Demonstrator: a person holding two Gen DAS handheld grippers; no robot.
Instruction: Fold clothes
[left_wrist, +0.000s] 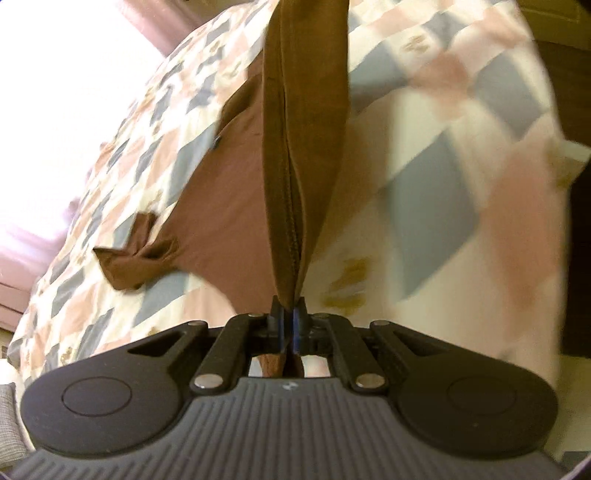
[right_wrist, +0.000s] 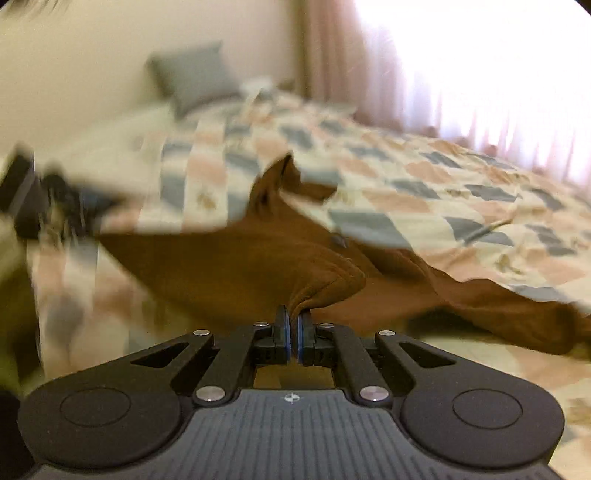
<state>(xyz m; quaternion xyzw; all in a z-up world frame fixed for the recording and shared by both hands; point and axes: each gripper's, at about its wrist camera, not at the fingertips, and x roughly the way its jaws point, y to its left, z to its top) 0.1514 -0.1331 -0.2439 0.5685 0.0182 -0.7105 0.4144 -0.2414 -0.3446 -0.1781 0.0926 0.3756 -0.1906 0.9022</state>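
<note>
I am seeing the brown garment (left_wrist: 306, 147) running off the top edge above the bedspread (left_wrist: 461, 147). In the right wrist view, a dark shape (right_wrist: 44, 206) left of the bedspread (right_wrist: 424, 177) is smearing into blur, and I cannot identify it.
</note>
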